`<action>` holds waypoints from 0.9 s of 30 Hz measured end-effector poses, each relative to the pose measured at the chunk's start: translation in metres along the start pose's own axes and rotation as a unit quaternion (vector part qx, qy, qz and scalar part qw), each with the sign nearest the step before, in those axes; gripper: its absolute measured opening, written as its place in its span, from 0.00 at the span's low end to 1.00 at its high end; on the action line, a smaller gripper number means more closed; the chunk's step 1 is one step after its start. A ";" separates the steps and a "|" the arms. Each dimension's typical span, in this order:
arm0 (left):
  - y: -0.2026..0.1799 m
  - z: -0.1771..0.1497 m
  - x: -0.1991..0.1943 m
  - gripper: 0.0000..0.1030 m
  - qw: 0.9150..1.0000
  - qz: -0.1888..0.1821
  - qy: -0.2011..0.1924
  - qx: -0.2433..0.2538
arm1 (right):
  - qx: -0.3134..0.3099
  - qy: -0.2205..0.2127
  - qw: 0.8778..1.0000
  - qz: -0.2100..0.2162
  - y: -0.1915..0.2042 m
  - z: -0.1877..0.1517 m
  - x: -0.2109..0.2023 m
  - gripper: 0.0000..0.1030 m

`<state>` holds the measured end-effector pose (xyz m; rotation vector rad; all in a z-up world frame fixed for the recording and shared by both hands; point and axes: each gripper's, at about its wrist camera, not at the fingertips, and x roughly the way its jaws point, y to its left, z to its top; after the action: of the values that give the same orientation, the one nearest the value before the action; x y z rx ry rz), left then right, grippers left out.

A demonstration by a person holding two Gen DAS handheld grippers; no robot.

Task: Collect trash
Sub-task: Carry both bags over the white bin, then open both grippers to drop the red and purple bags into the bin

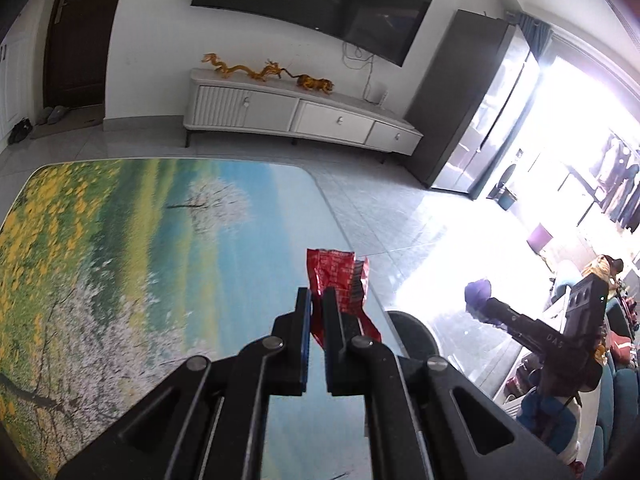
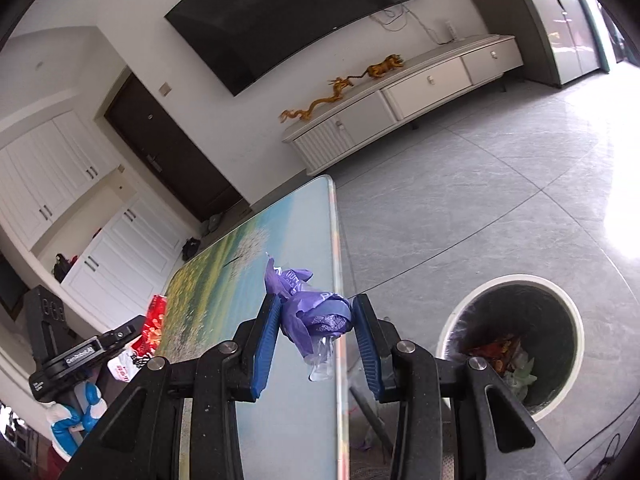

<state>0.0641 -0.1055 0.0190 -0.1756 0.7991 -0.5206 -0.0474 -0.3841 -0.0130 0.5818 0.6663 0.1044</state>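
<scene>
My left gripper (image 1: 317,300) is shut on a crumpled red wrapper (image 1: 340,280), held above the table (image 1: 140,260) with its landscape print, near the table's right edge. My right gripper (image 2: 316,312) is shut on a crumpled purple wrapper (image 2: 316,312) with a clear plastic tail hanging below, over the table's edge (image 2: 334,240). A round white-rimmed trash bin (image 2: 516,344) stands on the floor to the right of the right gripper, with wrappers inside. In the left wrist view the right gripper (image 1: 486,304) shows at the far right with the purple wrapper (image 1: 478,294). The left gripper (image 2: 132,332) and red wrapper (image 2: 154,324) appear at lower left in the right wrist view.
A white TV cabinet (image 1: 300,112) with golden figurines (image 1: 248,70) stands against the far wall under a dark TV (image 1: 312,0). Grey tiled floor (image 2: 480,200) lies between the table and the cabinet. The bin's rim (image 1: 412,332) shows just beyond the table edge. A gloved hand (image 2: 76,416) holds the left gripper.
</scene>
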 end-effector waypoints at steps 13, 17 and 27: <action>-0.148 0.012 0.138 0.05 0.988 -0.070 0.089 0.109 | 0.103 -0.008 0.985 -0.137 -0.109 0.006 -0.006 0.36; -0.173 0.001 0.183 0.06 0.982 -0.074 0.125 0.122 | 0.125 0.008 0.980 -0.157 -0.137 -0.002 -0.001 0.37; -0.203 -0.019 0.254 0.25 0.971 -0.089 0.190 0.111 | 0.158 0.020 0.970 -0.185 -0.168 -0.012 0.005 0.53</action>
<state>0.1213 -0.4082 -0.0869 0.0641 1.0961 -0.8239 -0.0654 -0.5177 -0.1143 0.7511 0.8269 -0.3457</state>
